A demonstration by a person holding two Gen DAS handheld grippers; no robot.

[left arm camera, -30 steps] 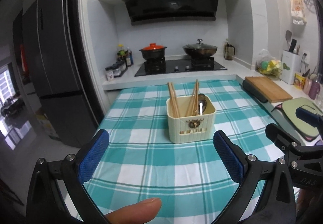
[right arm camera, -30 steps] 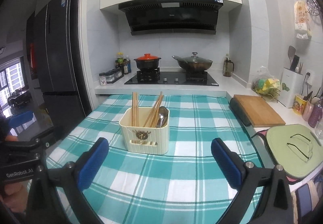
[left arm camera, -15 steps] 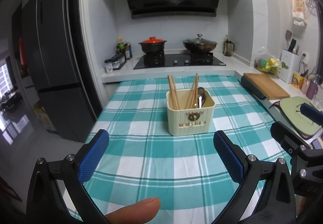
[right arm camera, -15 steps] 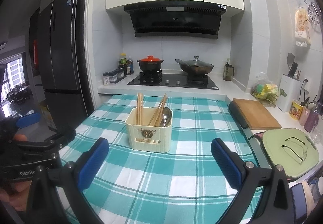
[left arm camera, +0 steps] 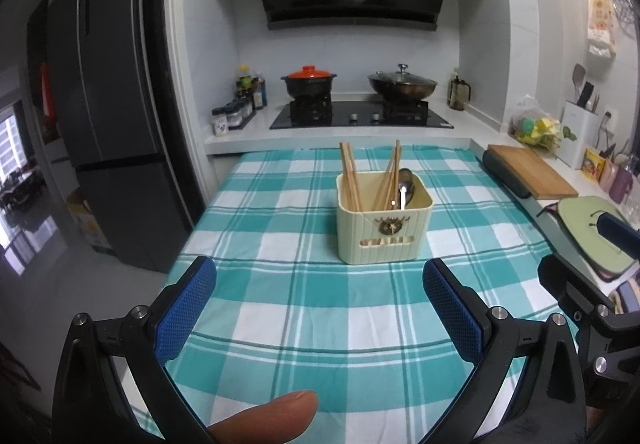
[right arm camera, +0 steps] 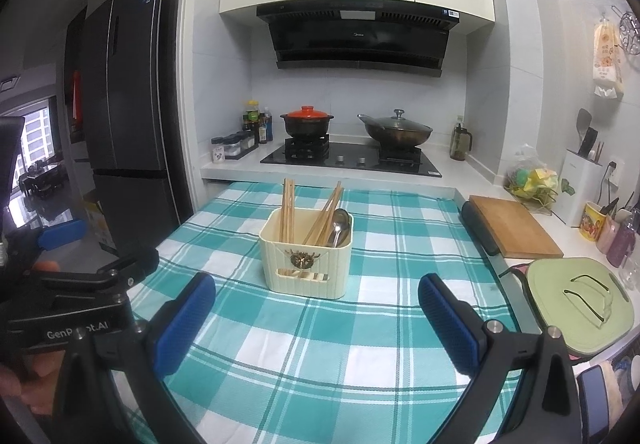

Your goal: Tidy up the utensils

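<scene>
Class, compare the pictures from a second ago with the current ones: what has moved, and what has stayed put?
Both grippers pulled back from the cream utensil holder, which now looks smaller and farther in both views. The left gripper and right gripper stayed open and empty. The chopsticks and spoons stayed in the holder.

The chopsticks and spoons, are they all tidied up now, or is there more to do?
It looks nearly finished. The chopsticks and spoons already stand in the cream utensil holder on the checked tablecloth. Nothing is in hand: the left gripper and right gripper are both open and empty, short of the holder. No loose utensils show on the cloth, so little seems left.
</scene>
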